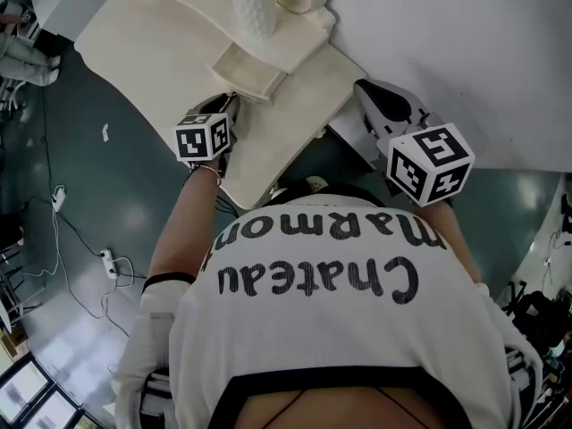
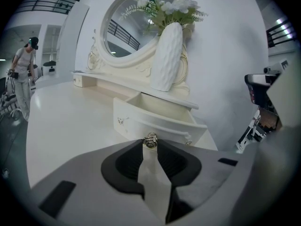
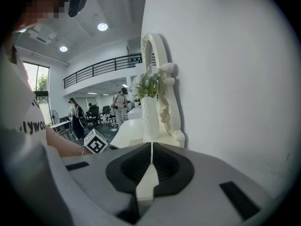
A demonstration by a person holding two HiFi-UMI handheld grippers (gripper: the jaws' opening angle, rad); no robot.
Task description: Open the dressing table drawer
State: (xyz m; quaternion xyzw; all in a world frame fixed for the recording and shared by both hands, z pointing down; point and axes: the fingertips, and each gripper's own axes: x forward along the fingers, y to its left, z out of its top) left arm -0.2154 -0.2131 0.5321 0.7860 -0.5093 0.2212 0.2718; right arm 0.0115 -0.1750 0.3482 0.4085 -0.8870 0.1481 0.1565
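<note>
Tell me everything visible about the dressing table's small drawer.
The cream-white, glossy drawer stands pulled out from under the shelf that bears the white ribbed vase. The part of its inside that shows is empty. Its curved front carries small ornaments and a silvery ring knob, which the left tool clamps between its dark pads.

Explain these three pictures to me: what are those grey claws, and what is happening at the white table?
No robot here: a person holds a two-jawed gripper in each hand. One picture looks down from a camera on the person's head; the other two come from cameras riding on the grippers. The left gripper pinches the small metal knob of the drawer, which stands pulled open on the white dressing table. A white vase stands before the mirror. The right gripper is closed on nothing.
</note>
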